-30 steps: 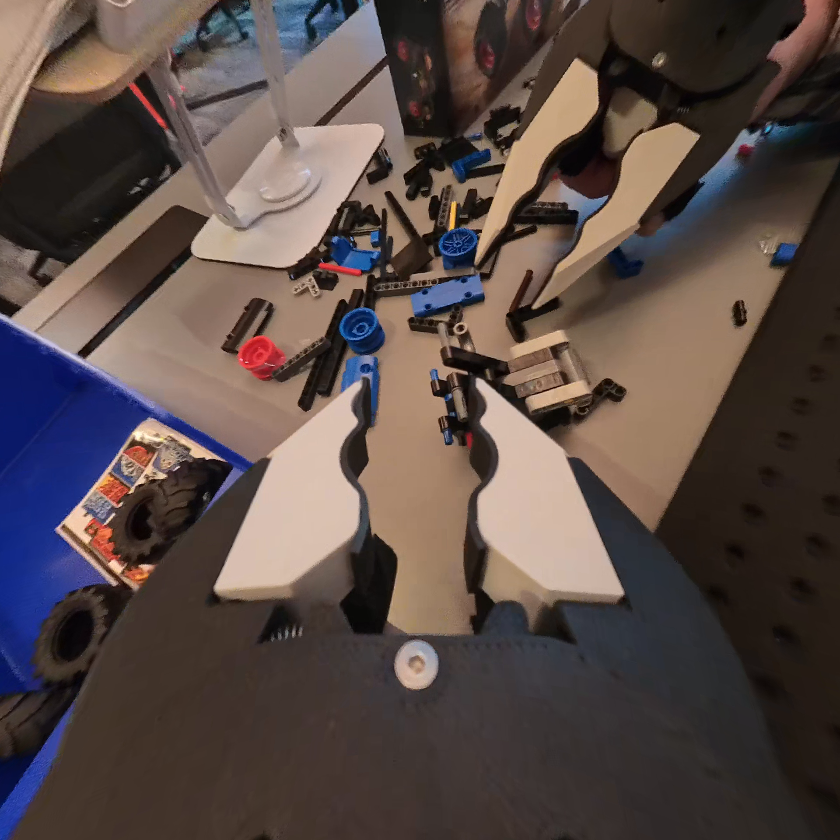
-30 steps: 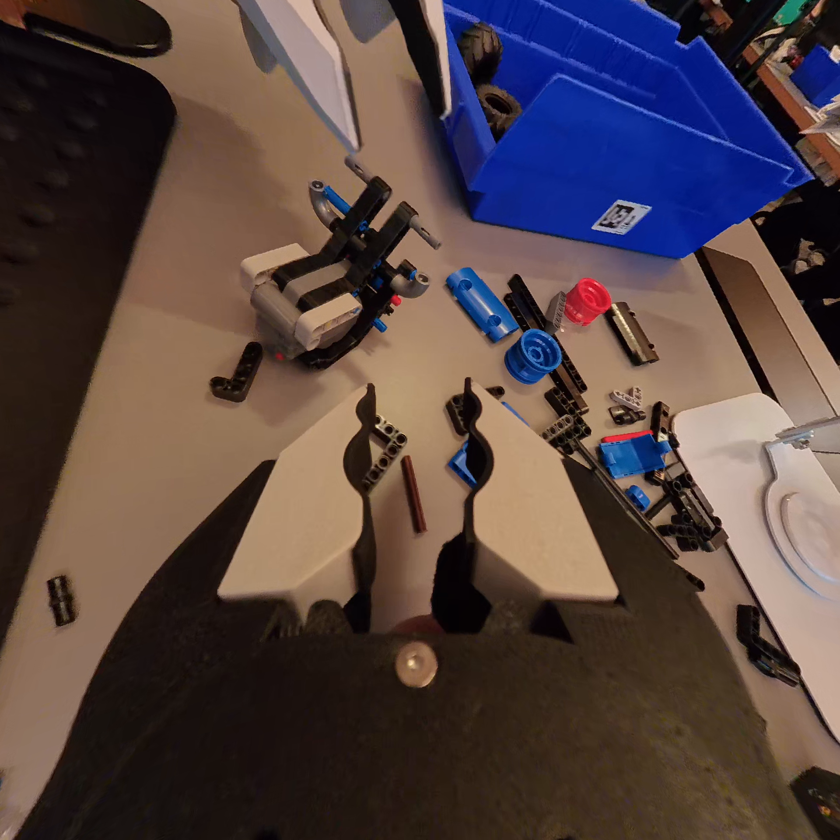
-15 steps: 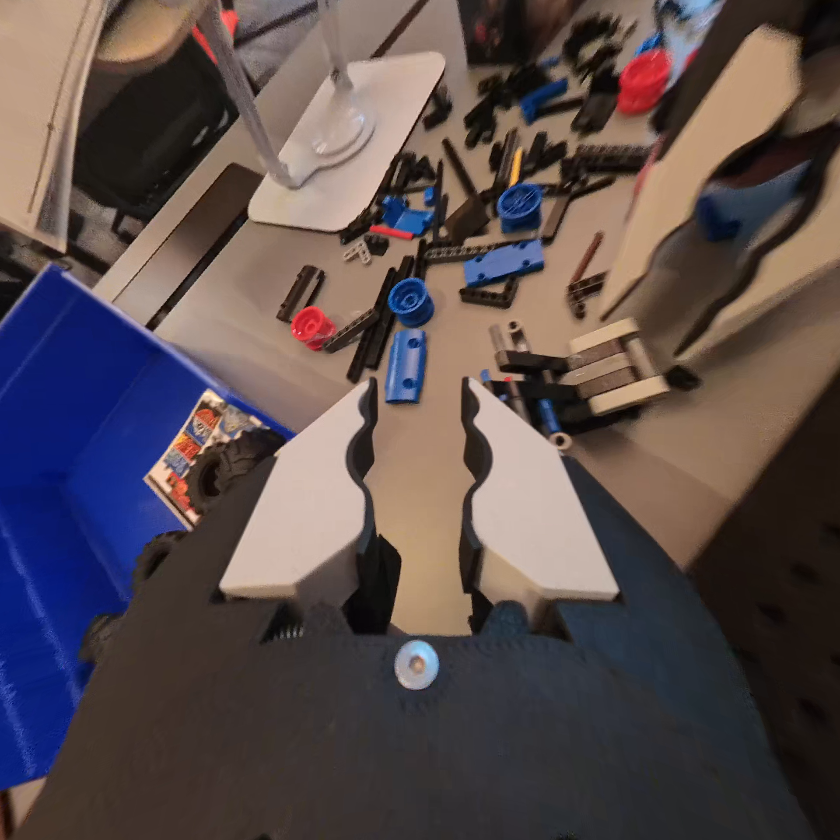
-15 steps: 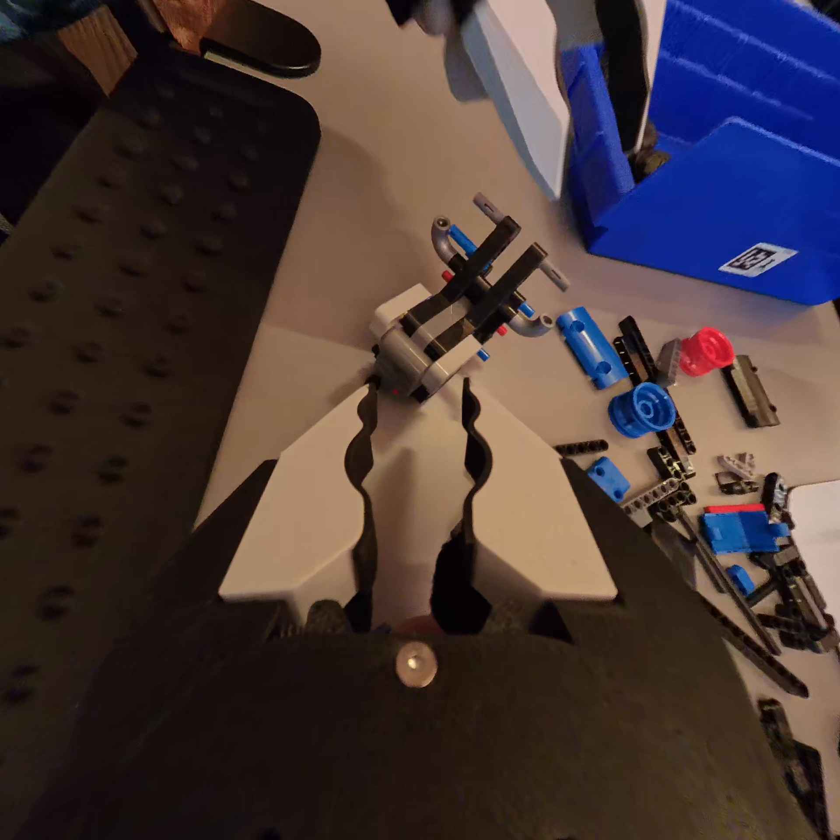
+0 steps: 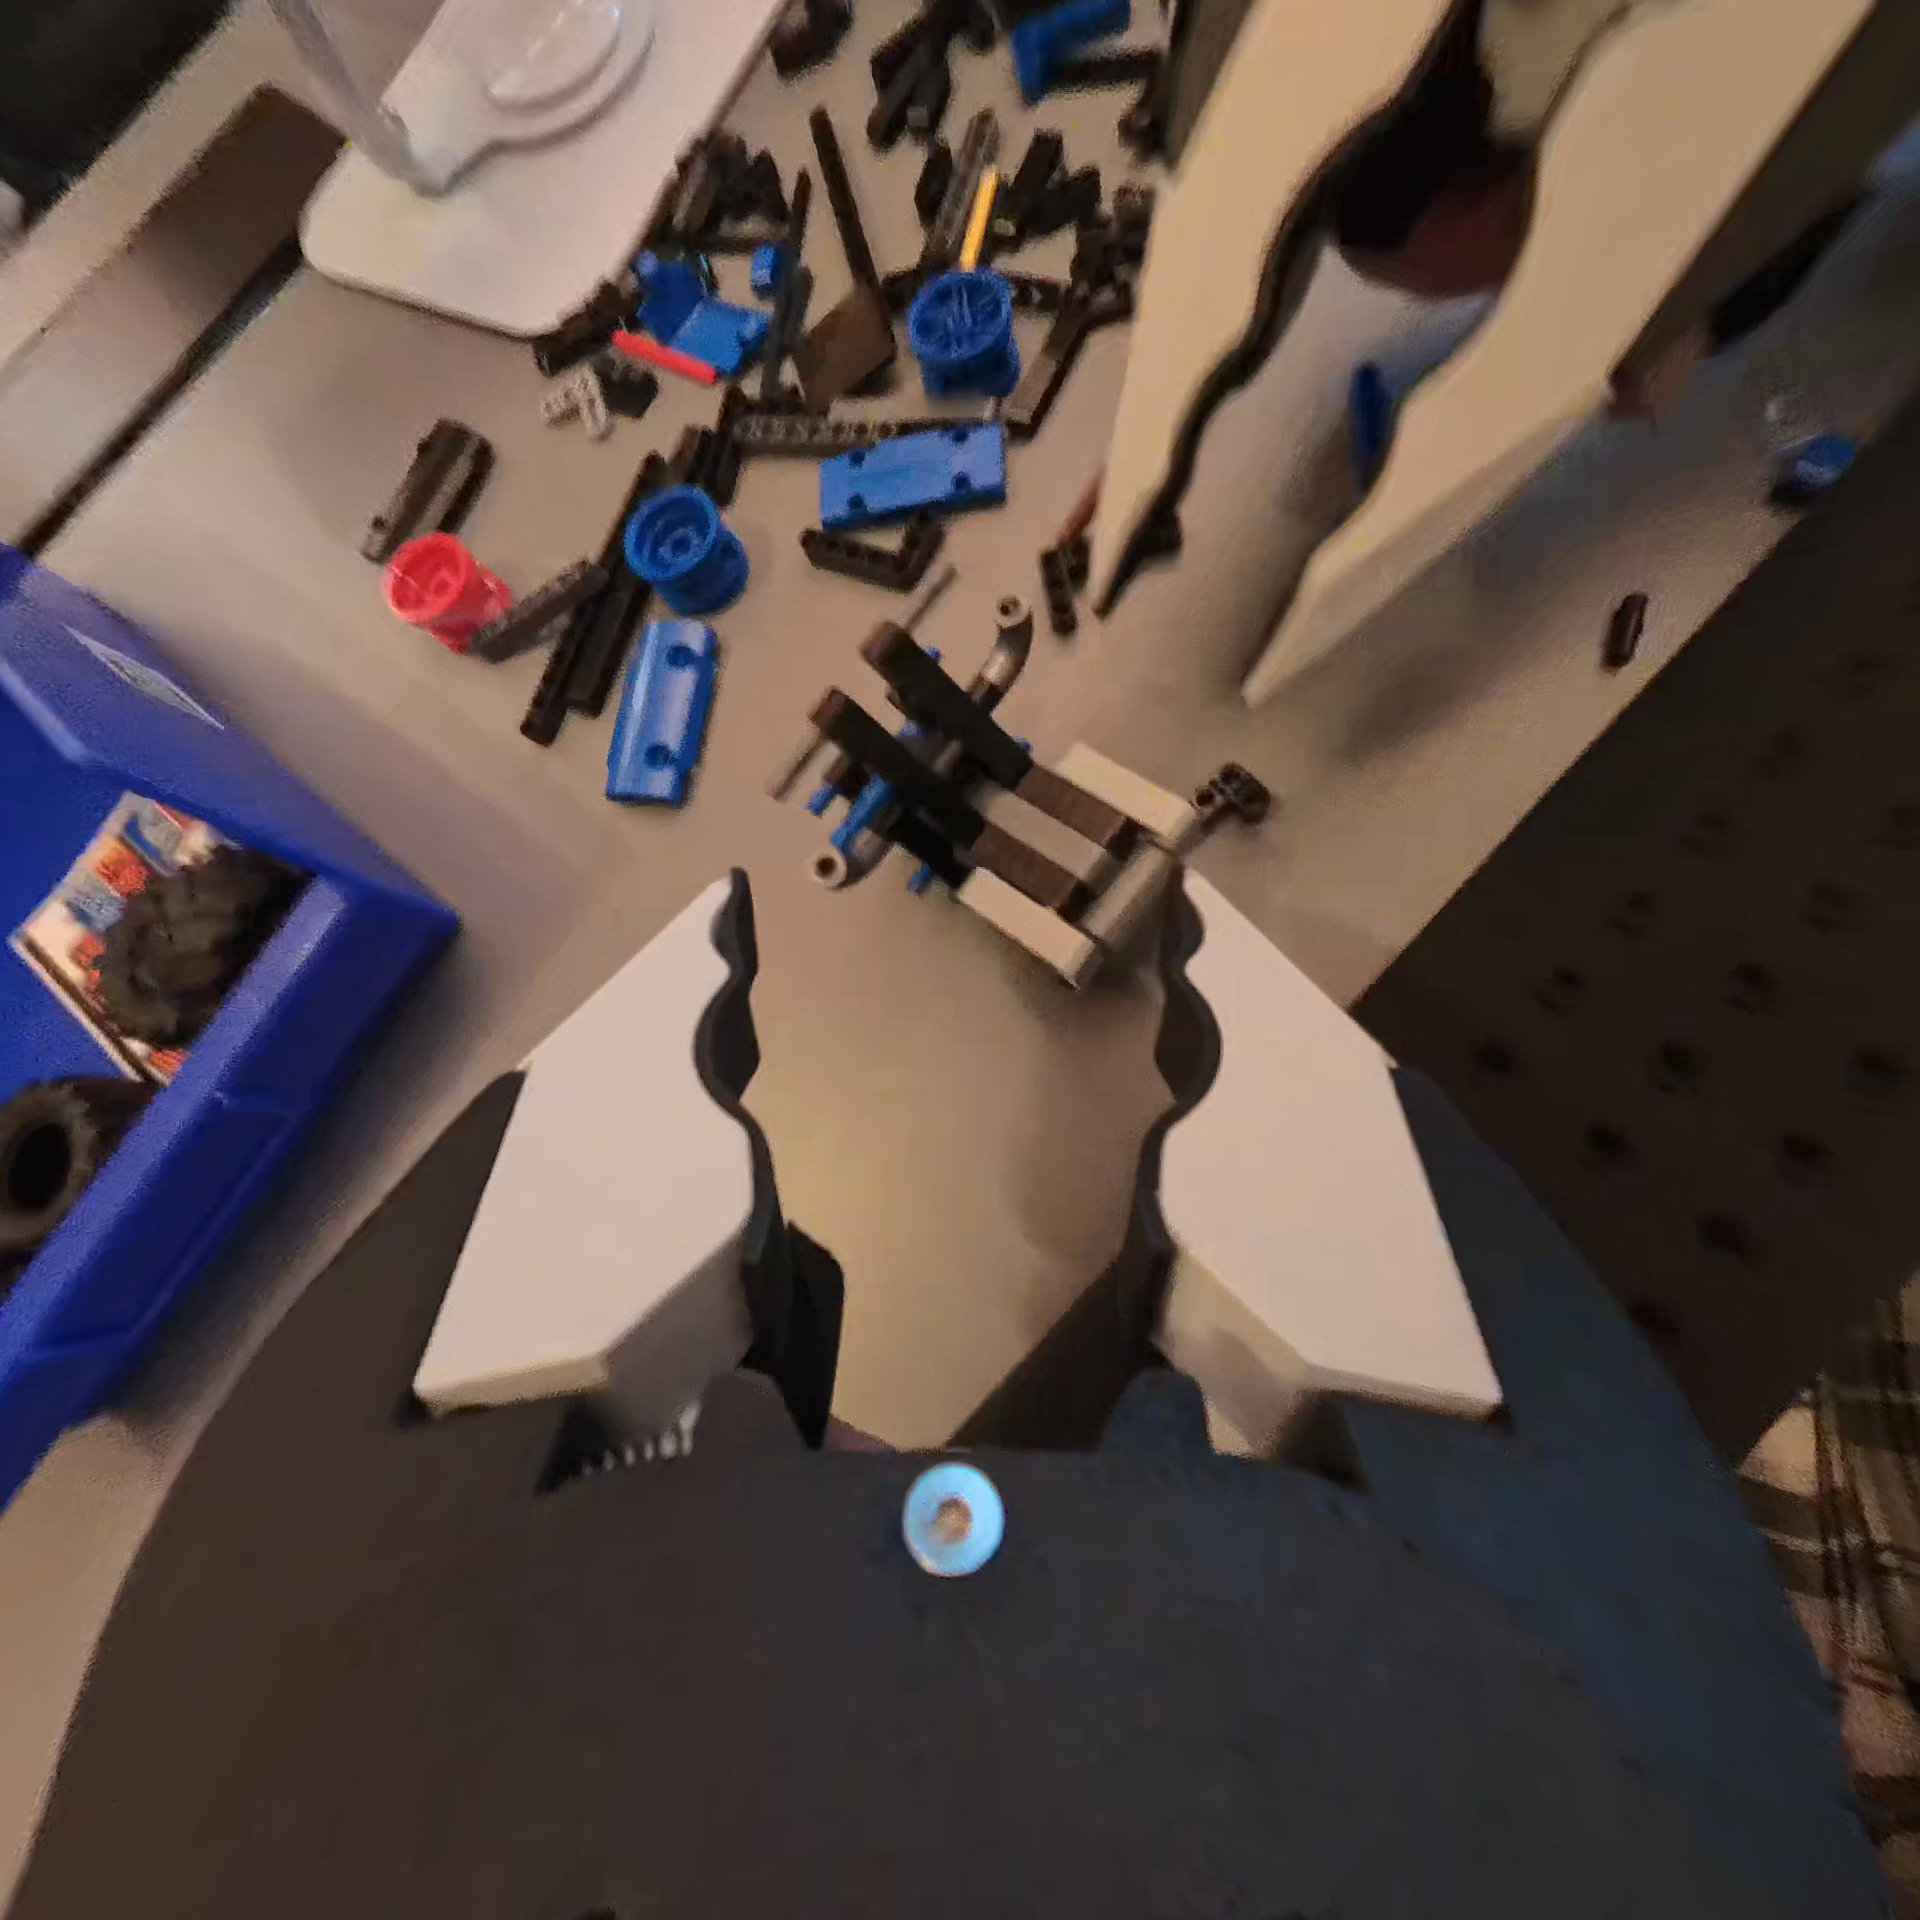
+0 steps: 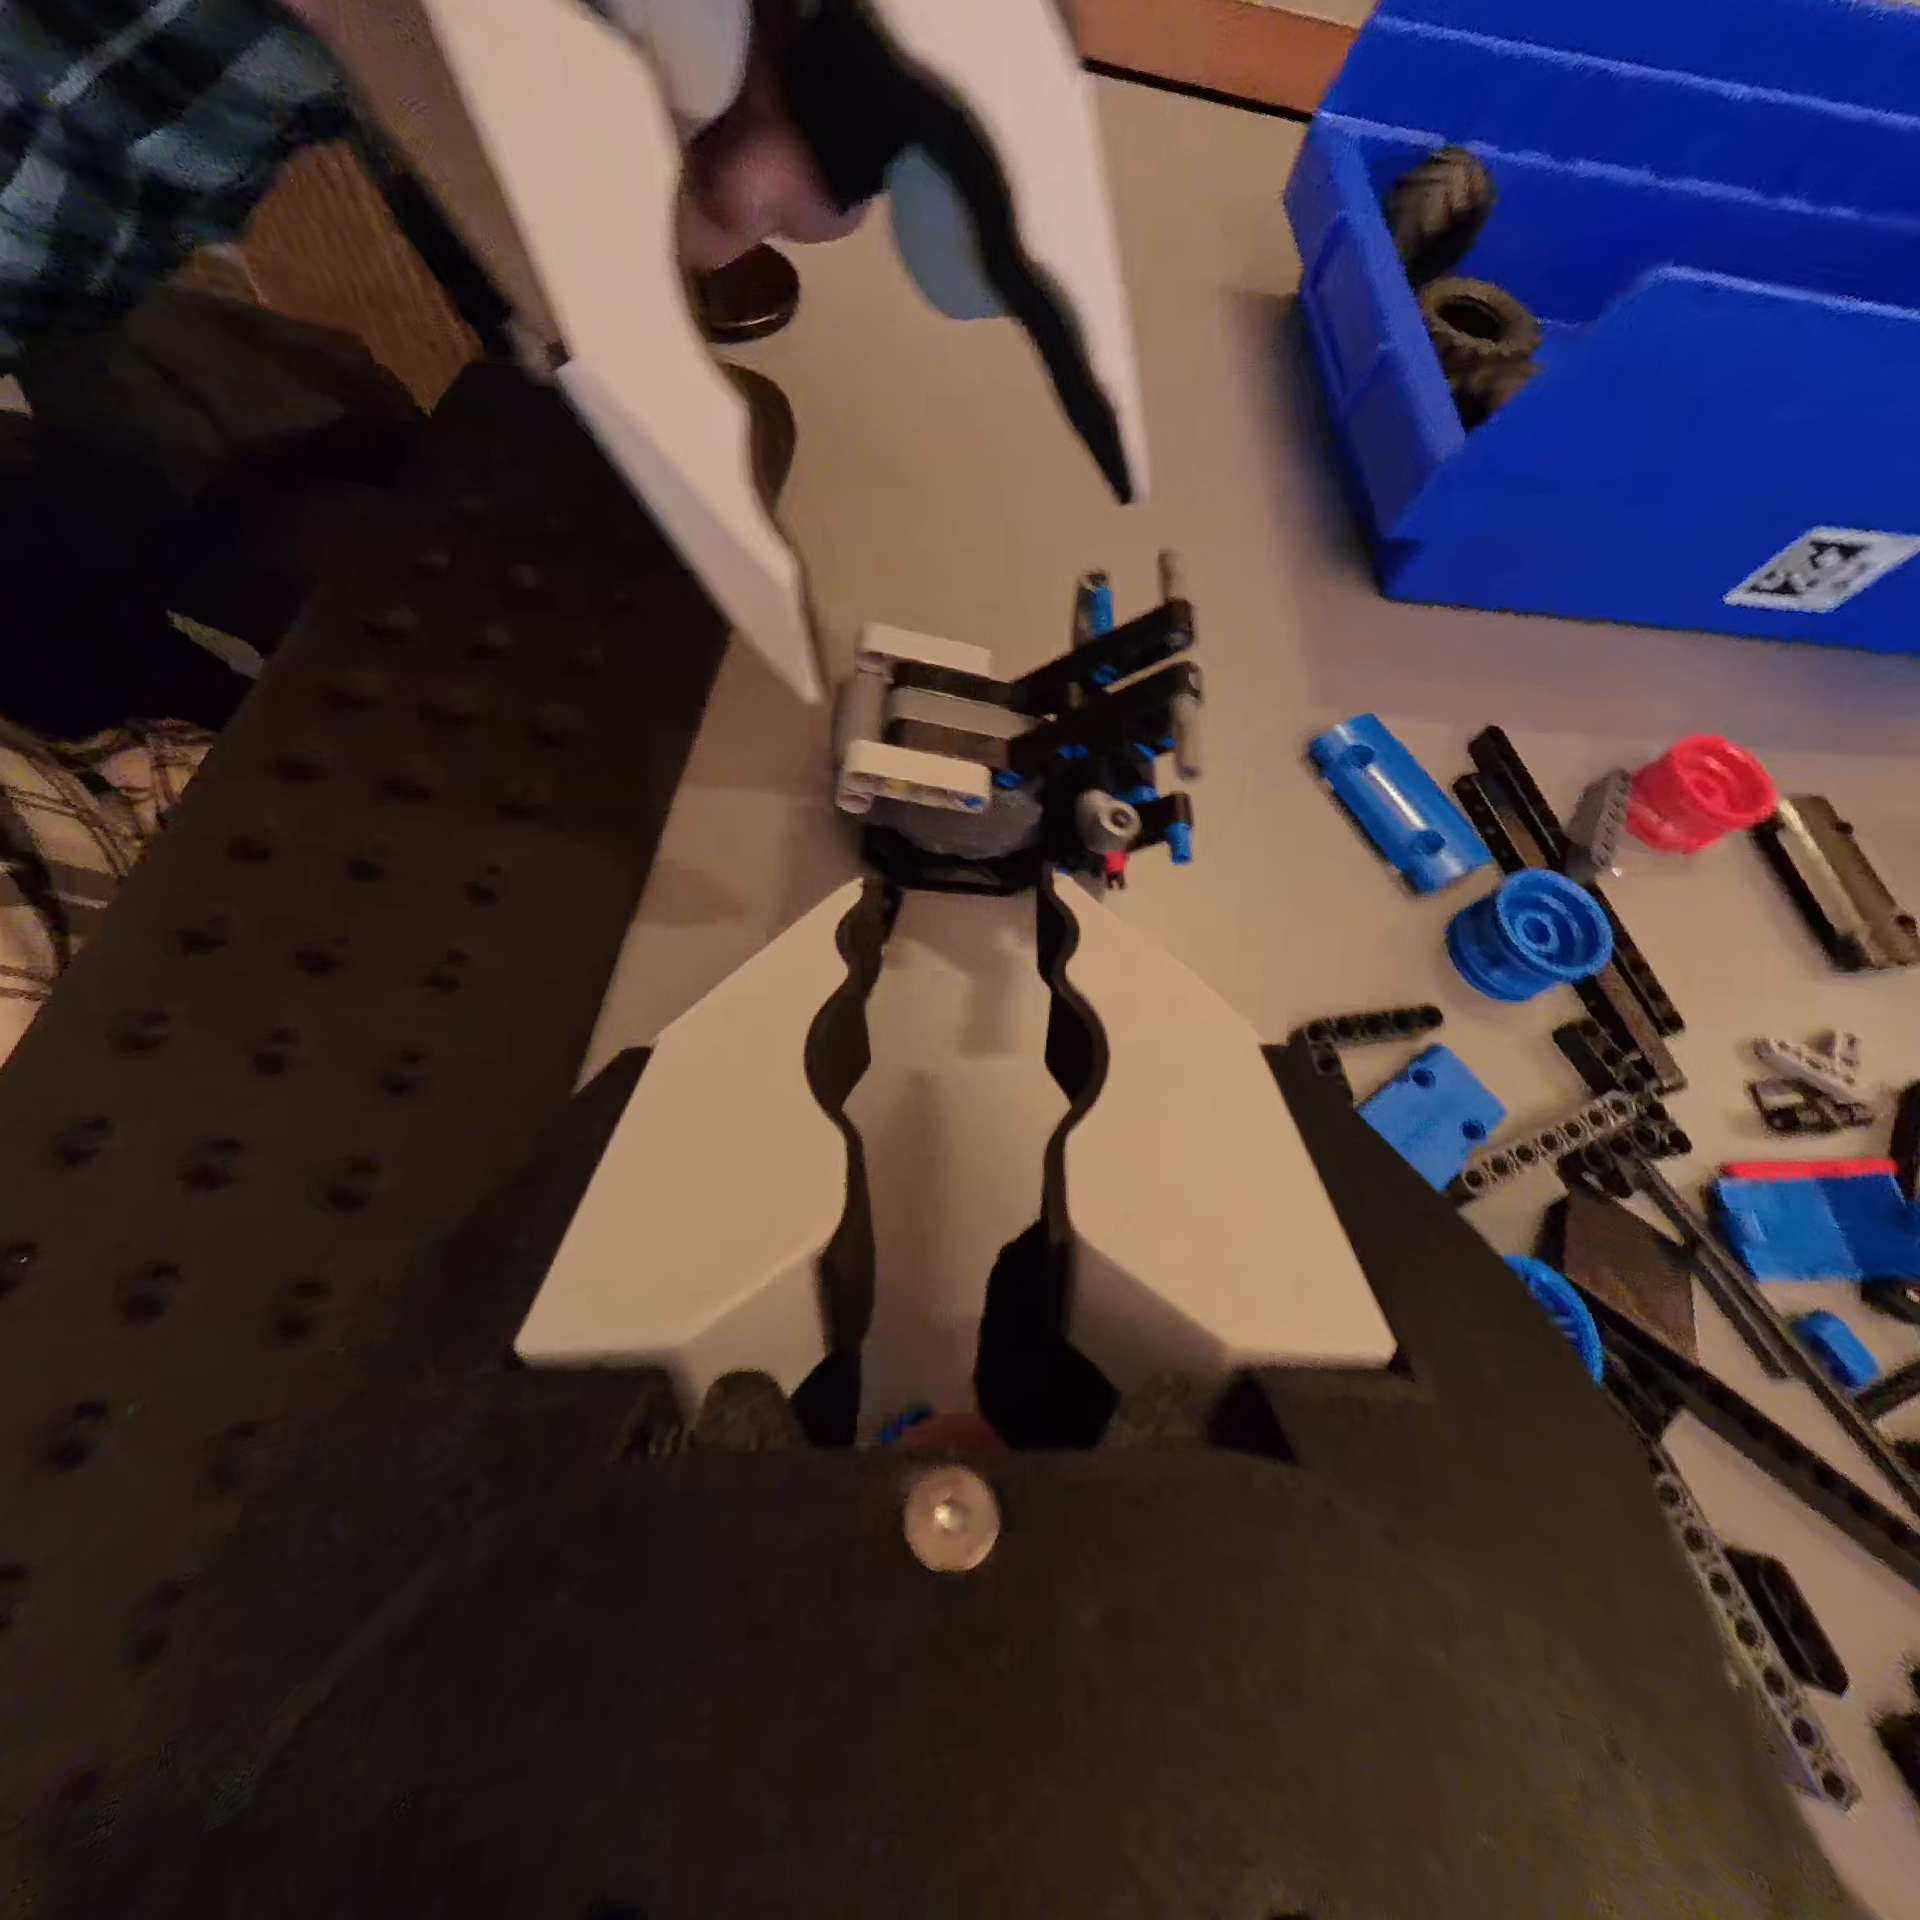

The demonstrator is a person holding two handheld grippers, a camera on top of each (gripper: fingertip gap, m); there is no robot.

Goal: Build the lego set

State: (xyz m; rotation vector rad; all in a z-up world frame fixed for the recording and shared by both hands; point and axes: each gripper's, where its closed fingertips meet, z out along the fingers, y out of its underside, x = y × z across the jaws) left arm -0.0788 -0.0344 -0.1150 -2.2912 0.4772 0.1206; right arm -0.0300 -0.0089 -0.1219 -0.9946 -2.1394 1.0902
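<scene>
The partly built Lego assembly [image 5: 997, 831], with black beams, blue pins and a grey-and-white block, lies on the grey table. My left gripper [image 5: 961, 894] is wide open and empty, with its tips just short of the assembly and its right finger beside the white block. From above in the right wrist view, it [image 6: 966, 587] hangs over the assembly [image 6: 966, 727]. My right gripper [image 6: 956, 899] is open, with its tips right at the assembly's black base on the opposite side. In the left wrist view it [image 5: 1179, 639] hovers at the upper right.
Loose pieces lie scattered: blue wheels [image 5: 686, 545], a red wheel [image 5: 442, 587], a blue panel [image 5: 665, 707] and black beams. A blue bin [image 6: 1662, 468] holds black tyres [image 6: 1475, 332]. A black perforated mat [image 6: 312, 935] borders the table. A white stand base [image 5: 499, 208] sits at the far left. The red wheel [image 5: 442, 587] is about equally far from each gripper, around 20 centimeters. It is also in sight in the right wrist view [image 6: 1695, 777].
My left gripper has opened wider and dropped toward the assembly. My right gripper has closed in on the assembly from the other side. The views are motion-blurred.
</scene>
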